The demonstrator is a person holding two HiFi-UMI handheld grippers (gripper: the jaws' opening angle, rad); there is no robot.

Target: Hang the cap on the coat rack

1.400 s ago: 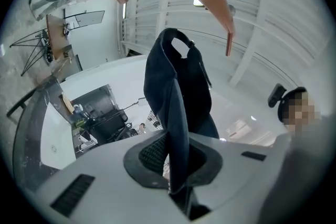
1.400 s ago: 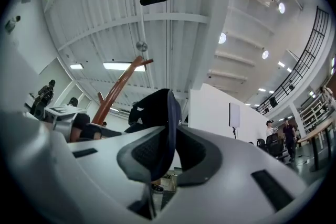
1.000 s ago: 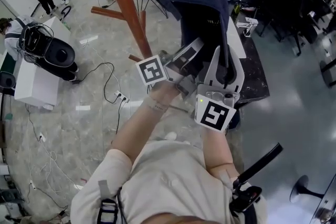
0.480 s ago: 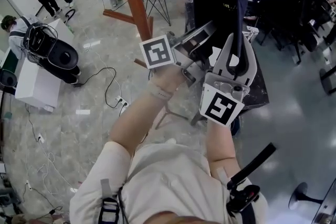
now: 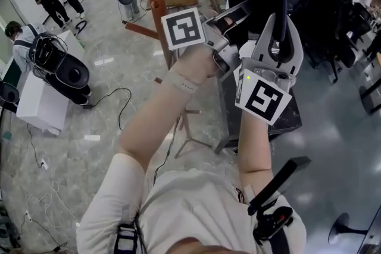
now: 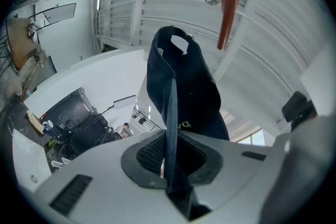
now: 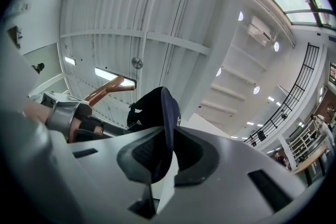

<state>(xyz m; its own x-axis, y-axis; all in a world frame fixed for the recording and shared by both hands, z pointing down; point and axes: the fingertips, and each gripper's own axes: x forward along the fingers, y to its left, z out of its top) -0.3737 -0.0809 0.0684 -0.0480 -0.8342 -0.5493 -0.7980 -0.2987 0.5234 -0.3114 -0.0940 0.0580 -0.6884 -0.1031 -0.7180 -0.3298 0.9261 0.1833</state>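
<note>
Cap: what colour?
The cap is dark navy blue, with small yellowish lettering; shows best in the left gripper view.

The person wears a cream short-sleeved shirt (image 5: 196, 205) and a pale wristband (image 5: 178, 81). The light-grey plastic left gripper (image 5: 238, 12) and right gripper (image 5: 284, 24) each bear a white cube (image 5: 184, 28) with black square markers.

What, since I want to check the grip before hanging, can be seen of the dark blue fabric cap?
The dark navy fabric cap is held up high, a thin edge of it pinched by both the left gripper and the right gripper, each shut on it. Its soft crown bulges upward, with a strap-bridged rear opening at the top and small yellowish lettering low down. The reddish-brown wooden rack peg points down just beside it, not touching.
</note>
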